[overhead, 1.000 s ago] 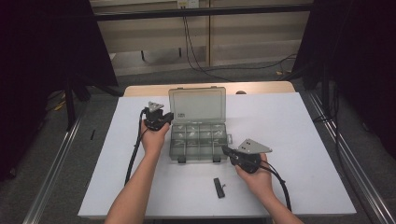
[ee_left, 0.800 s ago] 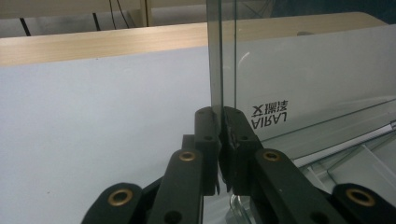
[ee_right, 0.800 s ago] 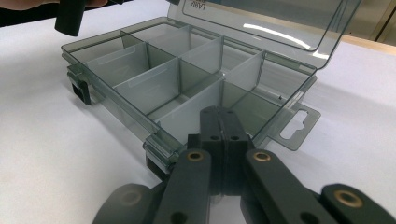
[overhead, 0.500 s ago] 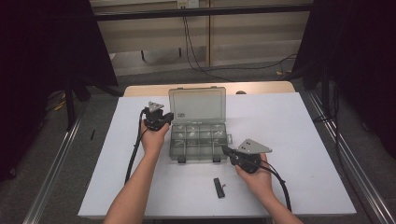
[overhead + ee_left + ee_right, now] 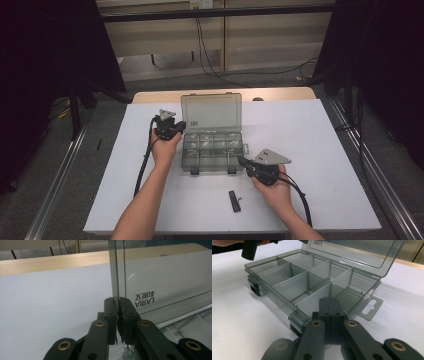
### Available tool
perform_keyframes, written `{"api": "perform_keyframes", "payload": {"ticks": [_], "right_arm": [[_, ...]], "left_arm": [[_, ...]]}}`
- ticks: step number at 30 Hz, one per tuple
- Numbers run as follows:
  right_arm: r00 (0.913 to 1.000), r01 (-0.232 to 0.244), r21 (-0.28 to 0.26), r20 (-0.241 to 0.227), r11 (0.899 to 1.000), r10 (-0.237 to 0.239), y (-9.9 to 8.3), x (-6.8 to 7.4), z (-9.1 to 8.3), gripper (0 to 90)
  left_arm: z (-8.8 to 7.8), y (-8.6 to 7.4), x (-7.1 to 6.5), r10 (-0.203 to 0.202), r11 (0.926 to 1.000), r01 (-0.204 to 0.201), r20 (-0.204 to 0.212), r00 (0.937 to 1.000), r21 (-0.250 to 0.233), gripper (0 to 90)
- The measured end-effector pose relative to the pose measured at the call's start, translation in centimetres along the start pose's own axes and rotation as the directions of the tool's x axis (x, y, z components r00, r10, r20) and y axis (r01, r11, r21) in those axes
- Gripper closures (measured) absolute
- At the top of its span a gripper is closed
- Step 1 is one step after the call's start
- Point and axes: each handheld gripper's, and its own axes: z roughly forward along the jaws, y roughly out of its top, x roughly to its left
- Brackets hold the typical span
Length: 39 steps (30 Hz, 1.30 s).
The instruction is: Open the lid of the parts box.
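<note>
The clear compartment box (image 5: 212, 150) lies near the middle of the white worktop (image 5: 325, 150), its tray flat and its lid (image 5: 212, 112) standing about upright at the far side. The left tongs (image 5: 117, 305) are pinched on the left edge of that lid, the thin clear panel caught between the jaws; in the high view the left tongs (image 5: 176, 126) sit at the lid's left corner. The right tongs (image 5: 329, 305) are closed with nothing visibly between them, their tips at the tray's near right corner, beside the hang tab (image 5: 369, 308).

Judging from this, opening looks done or closing barely begun. The compartments appear empty.

The box's long axis runs left to right across the worktop; the hinge faces away from the person, the two latches (image 5: 194, 171) toward them. A small black piece (image 5: 234, 201) lies loose nearer the person.
</note>
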Motion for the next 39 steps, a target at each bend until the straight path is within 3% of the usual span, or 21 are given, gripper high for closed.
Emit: {"api": "perform_keyframes", "payload": {"ticks": [16, 33, 39], "right_arm": [[1.0, -0.005, 0.0, -0.004, 1.0, 0.005, 0.01, -0.03, -0.01, 90.0], [1.0, 0.008, -0.002, -0.001, 1.0, -0.008, 0.02, -0.06, -0.03, 89.5], [0.9999, 0.012, -0.003, -0.004, 1.0, -0.012, 0.02, -0.08, -0.06, 87.9]], "left_arm": [[0.04, -0.27, 0.29, -0.011, 0.9998, 0.011, 0.022, 0.9997, -0.016, 84.8], [0.27, -0.62, 0.13, -0.006, 1.0, 0.006, 0.026, 0.9996, 0.003, 84.4], [-0.27, -0.43, 0.35, -0.024, 0.9996, 0.025, 0.039, 0.999, -0.015, 82.3]]}}
